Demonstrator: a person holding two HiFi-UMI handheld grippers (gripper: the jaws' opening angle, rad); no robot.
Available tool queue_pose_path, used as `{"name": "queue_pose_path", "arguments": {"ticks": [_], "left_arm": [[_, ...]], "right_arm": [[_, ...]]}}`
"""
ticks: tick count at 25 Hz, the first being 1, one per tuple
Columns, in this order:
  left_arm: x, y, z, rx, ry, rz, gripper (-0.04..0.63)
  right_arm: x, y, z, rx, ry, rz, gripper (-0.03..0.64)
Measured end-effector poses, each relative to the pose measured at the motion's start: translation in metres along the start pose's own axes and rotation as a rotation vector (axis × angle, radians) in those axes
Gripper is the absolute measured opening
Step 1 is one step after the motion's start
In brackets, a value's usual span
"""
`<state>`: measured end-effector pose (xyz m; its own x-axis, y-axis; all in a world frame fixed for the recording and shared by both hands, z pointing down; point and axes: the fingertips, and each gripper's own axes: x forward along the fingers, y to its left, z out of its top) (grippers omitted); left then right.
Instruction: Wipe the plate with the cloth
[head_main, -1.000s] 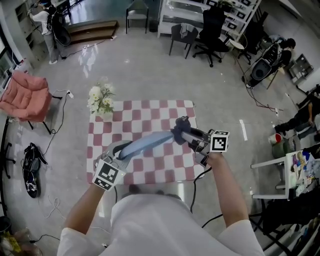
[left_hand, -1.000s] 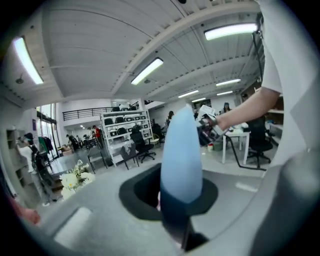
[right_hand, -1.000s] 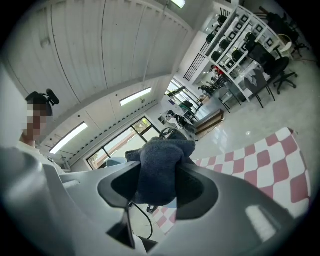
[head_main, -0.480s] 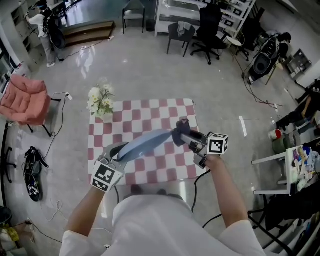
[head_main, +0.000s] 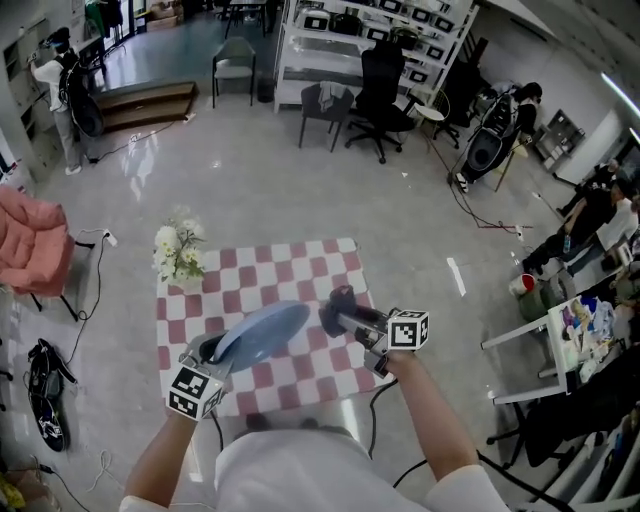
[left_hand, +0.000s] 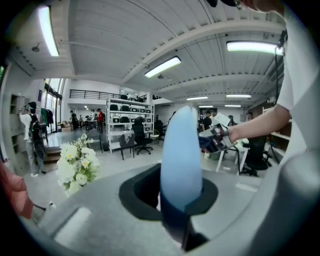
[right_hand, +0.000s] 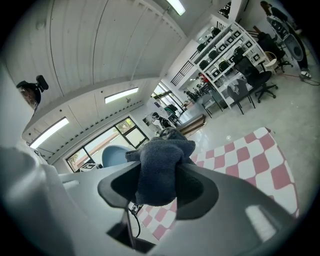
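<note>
My left gripper (head_main: 212, 352) is shut on the rim of a light blue plate (head_main: 262, 331), held tilted above the checked table. In the left gripper view the plate (left_hand: 181, 157) stands edge-on between the jaws. My right gripper (head_main: 345, 318) is shut on a bunched dark grey cloth (head_main: 335, 309), held a short way off the plate's right edge. In the right gripper view the cloth (right_hand: 159, 167) fills the gap between the jaws and the plate (right_hand: 116, 155) shows behind it at the left.
A red-and-white checked table (head_main: 330, 265) lies below both grippers. A vase of white flowers (head_main: 177, 252) stands at its far left corner. Chairs (head_main: 378, 85) and shelves stand further back, and a pink armchair (head_main: 33, 245) sits to the left.
The cloth has come away from the plate's right edge, leaving a small gap. The head view has shifted, so the table and both grippers sit lower and further left in it.
</note>
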<state>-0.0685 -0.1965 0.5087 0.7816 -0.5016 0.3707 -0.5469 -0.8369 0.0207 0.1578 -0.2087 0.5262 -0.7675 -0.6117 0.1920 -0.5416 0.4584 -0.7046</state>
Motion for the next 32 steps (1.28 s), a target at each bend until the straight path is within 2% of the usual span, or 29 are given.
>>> {"name": "queue_pose_path", "arguments": {"ticks": [13, 18, 22, 32], "left_arm": [[0.008, 0.023, -0.010, -0.116, 0.042, -0.089, 0.051], [0.004, 0.022, -0.020, -0.204, 0.050, -0.118, 0.051], [0.018, 0.024, -0.012, -0.260, 0.030, -0.145, 0.051], [0.030, 0.016, 0.000, -0.420, 0.018, -0.165, 0.052]], "right_arm": [[0.008, 0.014, -0.018, -0.061, -0.024, -0.095, 0.202], [0.010, 0.019, -0.036, -0.093, -0.051, -0.153, 0.204], [0.009, 0.017, -0.028, -0.146, -0.072, -0.191, 0.204], [-0.009, 0.007, -0.026, -0.181, -0.075, -0.221, 0.204]]}}
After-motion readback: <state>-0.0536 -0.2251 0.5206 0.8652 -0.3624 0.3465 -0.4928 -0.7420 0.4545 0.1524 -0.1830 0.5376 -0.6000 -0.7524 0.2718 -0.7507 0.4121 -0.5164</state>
